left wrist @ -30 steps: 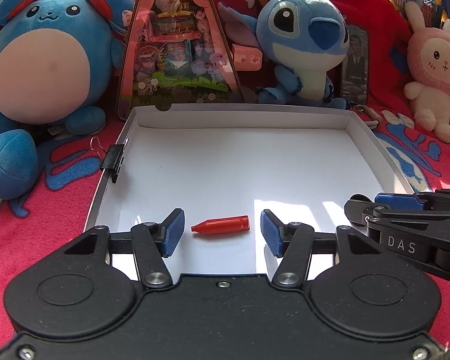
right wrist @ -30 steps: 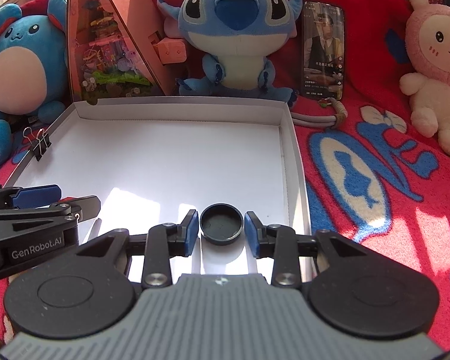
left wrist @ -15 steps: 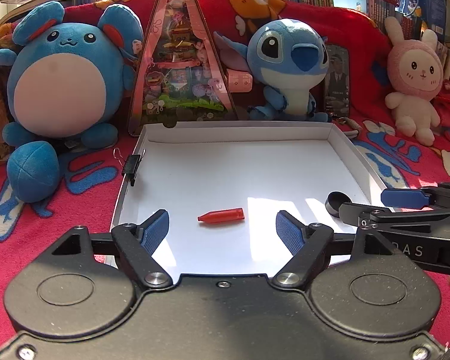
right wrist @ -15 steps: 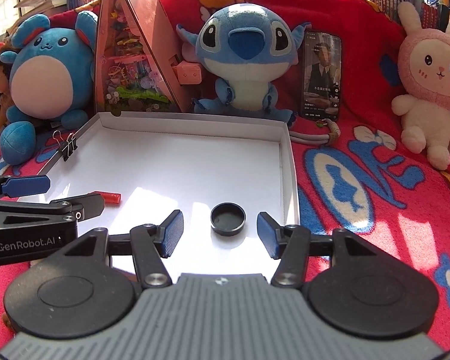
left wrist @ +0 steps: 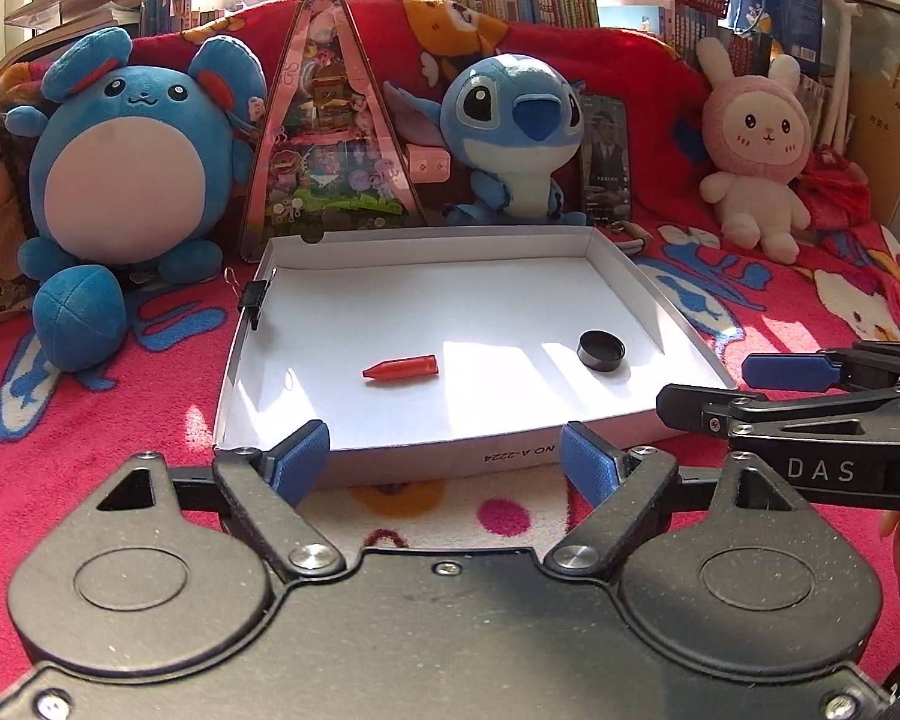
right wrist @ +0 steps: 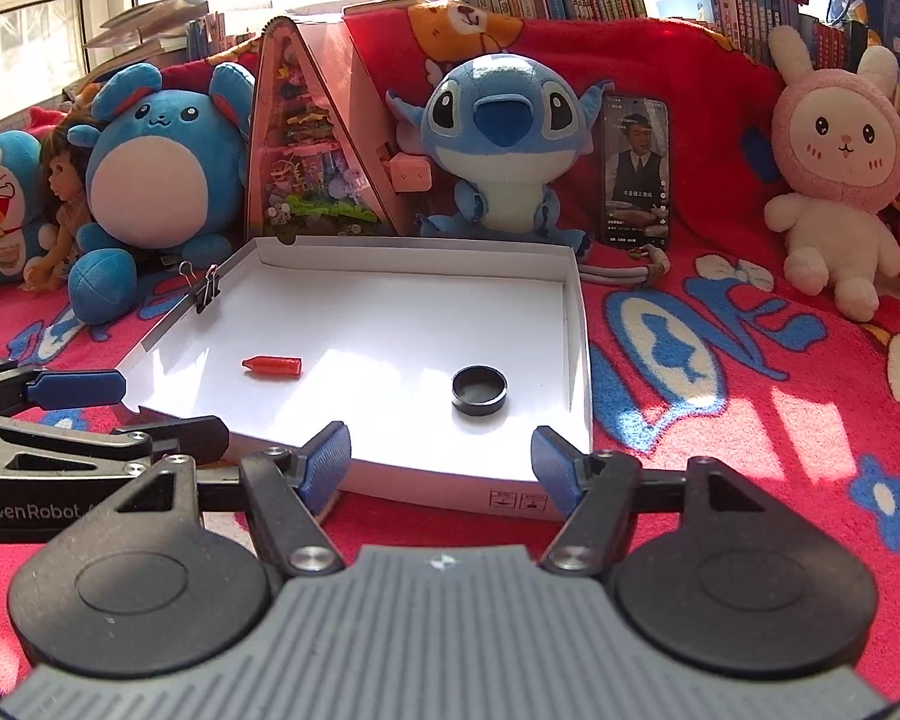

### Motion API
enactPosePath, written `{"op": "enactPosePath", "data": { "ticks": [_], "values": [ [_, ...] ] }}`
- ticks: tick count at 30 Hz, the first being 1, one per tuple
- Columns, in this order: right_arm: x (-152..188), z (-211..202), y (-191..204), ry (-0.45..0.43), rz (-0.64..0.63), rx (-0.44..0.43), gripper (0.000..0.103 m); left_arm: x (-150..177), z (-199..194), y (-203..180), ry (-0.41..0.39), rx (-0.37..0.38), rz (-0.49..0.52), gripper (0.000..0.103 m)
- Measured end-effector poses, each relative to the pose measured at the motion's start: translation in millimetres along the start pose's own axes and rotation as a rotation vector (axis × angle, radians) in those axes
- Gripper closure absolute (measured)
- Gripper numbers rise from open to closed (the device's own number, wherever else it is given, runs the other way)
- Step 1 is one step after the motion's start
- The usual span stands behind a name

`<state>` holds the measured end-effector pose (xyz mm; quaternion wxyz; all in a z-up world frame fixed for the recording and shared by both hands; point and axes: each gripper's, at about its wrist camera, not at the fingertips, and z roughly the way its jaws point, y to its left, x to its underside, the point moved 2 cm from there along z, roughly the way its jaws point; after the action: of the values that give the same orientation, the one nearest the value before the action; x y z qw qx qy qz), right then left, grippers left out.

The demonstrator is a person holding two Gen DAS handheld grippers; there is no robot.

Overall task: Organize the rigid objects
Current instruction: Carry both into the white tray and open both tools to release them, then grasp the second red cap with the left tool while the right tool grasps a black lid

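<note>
Both my grippers are hanging just short of the white cardboard tray (left wrist: 648, 291), nothing in either one. Left gripper (left wrist: 447, 459) has its jaws spread wide, bottom center of its frame; right gripper (right wrist: 444, 459) same deal, wide and empty. The red crayon-looking piece (left wrist: 401, 368) lies flat mid-tray, maybe a cap, hard to tell. The black round lid (right wrist: 479, 389) sits right of it, well apart, near the right wall. A black binder clip (left wrist: 253, 299) grips the left rim.
</note>
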<state>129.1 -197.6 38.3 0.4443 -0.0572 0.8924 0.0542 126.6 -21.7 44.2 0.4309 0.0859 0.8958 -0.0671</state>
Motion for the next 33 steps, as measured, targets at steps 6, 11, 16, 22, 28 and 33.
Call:
{"op": "enactPosePath", "data": {
  "ticks": [6, 11, 16, 22, 28, 33],
  "values": [
    [19.0, -22.7, -1.7, -0.03, -0.022, 0.01, 0.021, 16.8, -22.0, -2.9, -0.018, 0.016, -0.018, 0.019],
    [37.5, -38.5, -3.9, -0.048, -0.024, 0.013, 0.018, 29.1, -37.6, -5.9, -0.035, 0.018, -0.023, 0.018],
    [55.0, -51.1, -2.3, -0.074, -0.041, 0.022, 0.017, 44.7, -51.8, -14.1, -0.045, 0.021, -0.014, 0.016],
    [77.4, -68.4, 4.4, -0.1, -0.075, 0.005, 0.018, 63.2, -68.7, -26.4, -0.071, 0.02, 0.017, 0.015],
    [97.4, -80.2, 12.5, -0.102, -0.103, 0.003, 0.028, 80.6, -81.5, -31.0, -0.075, -0.013, 0.026, 0.029],
    [109.7, -84.4, 15.1, -0.075, -0.089, -0.009, 0.05, 95.1, -89.1, -27.6, -0.045, -0.009, 0.018, 0.05]
  ]
}}
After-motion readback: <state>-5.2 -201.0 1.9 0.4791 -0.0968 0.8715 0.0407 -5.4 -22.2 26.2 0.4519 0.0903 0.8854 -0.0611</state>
